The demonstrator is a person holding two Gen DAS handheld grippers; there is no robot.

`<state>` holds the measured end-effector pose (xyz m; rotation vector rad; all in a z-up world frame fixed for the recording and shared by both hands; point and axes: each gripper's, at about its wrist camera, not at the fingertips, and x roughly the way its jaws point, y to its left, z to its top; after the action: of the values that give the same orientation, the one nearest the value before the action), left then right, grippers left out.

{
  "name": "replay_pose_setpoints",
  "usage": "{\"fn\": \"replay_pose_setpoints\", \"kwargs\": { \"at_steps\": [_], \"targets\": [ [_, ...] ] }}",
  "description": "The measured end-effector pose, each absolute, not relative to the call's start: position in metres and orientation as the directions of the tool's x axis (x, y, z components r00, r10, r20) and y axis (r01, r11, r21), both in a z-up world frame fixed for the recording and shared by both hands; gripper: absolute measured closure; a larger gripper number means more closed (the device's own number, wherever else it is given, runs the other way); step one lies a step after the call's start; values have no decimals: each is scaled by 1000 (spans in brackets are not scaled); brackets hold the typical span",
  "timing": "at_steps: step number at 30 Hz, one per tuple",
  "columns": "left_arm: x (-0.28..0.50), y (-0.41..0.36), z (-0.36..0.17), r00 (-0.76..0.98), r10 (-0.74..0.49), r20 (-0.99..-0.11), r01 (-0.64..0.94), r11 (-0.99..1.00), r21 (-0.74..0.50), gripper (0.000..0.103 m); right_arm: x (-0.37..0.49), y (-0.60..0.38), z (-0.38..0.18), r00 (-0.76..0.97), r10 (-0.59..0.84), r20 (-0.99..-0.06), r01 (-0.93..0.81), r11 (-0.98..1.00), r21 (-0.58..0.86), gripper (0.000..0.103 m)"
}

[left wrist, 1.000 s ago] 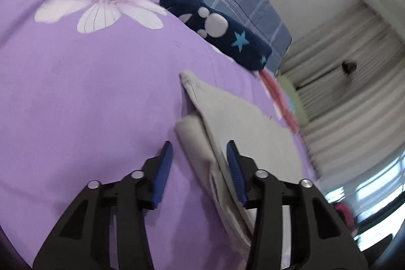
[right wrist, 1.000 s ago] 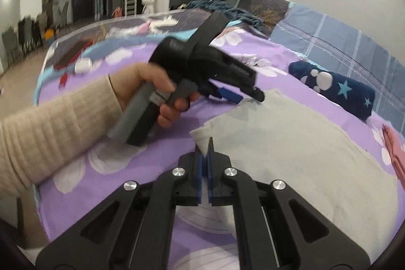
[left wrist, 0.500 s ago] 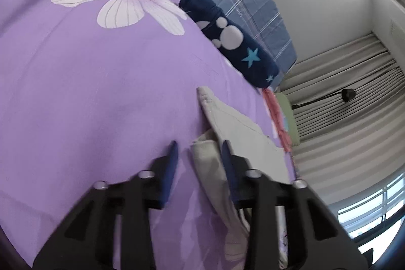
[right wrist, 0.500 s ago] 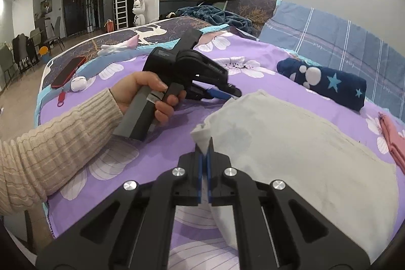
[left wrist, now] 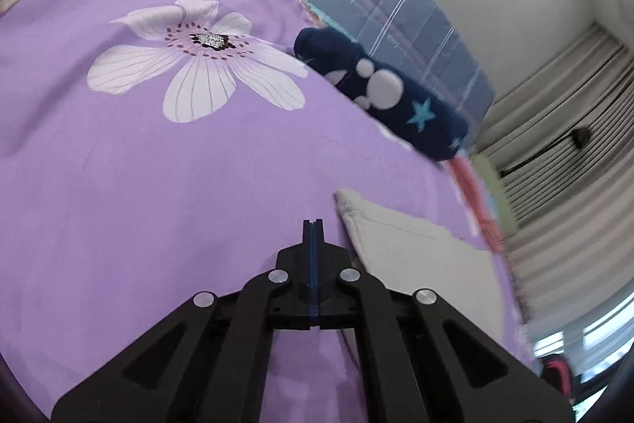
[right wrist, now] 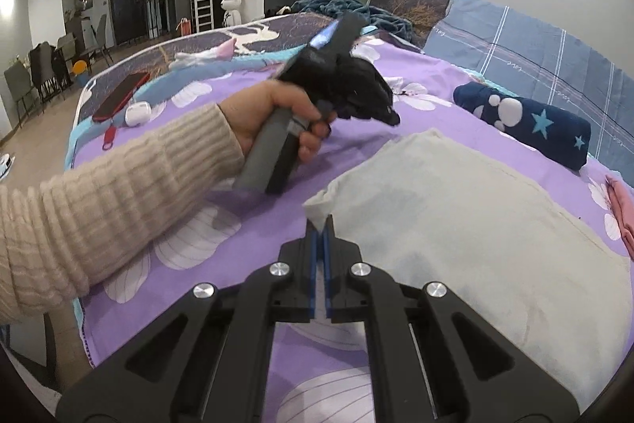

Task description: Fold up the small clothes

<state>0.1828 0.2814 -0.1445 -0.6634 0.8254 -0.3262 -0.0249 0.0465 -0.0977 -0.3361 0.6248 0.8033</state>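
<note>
Right wrist view: the beige garment (right wrist: 475, 224) lies on the purple bedspread (right wrist: 237, 256), its near corner pinched in the right tool (right wrist: 320, 224). The left tool (left wrist: 313, 224) has just snapped closed, apparently empty beside the far corner; it should reopen and regrip. Both tools angle downward.

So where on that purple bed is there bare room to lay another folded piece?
The widest free patch is the purple flowered sheet left of the beige cloth, out to the big white flower. It is crowded along the far side: the navy star-print roll, then pink fabric. The red phone and white case take the far corner.
</note>
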Motion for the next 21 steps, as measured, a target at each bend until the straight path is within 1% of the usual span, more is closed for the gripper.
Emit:
{"fn": "replay_pose_setpoints", "kwargs": {
  "at_steps": [2, 3, 4, 5, 6, 9, 13, 18, 20, 21],
  "targets": [
    [173, 285, -141, 639, -515, -571, 30, 759, -651, 102, -24, 47, -101, 523, 561, -642, -754, 656, -41, 100],
    [165, 287, -140, 628, -521, -578, 43, 764, -643, 89, -24, 48, -102, 518, 560, -647, -755, 654, -38, 100],
    [160, 287, -140, 616, -530, -582, 51, 765, -642, 66, -24, 49, -103, 516, 559, -649, -756, 654, -37, 100],
    [154, 287, -140, 602, -540, -588, 55, 763, -644, 56, -25, 50, -103, 517, 559, -648, -756, 654, -39, 100],
    [148, 284, -142, 576, -565, -591, 71, 754, -653, 48, -26, 51, -103, 520, 559, -646, -755, 654, -42, 100],
    [137, 276, -147, 517, -624, -586, 124, 732, -670, 46, -26, 51, -102, 525, 560, -641, -751, 659, -39, 100],
    [138, 260, -153, 455, -711, -536, 174, 662, -729, 40, -25, 50, -101, 525, 558, -642, -747, 664, -34, 100],
    [151, 244, -156, 442, -736, -513, 175, 632, -755, 40, -25, 48, -98, 533, 558, -637, -742, 670, -34, 100],
    [156, 239, -156, 449, -728, -519, 165, 638, -752, 45, -25, 48, -98, 532, 558, -636, -742, 670, -33, 100],
    [159, 236, -156, 449, -721, -528, 158, 645, -747, 57, -25, 48, -98, 532, 559, -636, -742, 670, -33, 100]
  ]
}}
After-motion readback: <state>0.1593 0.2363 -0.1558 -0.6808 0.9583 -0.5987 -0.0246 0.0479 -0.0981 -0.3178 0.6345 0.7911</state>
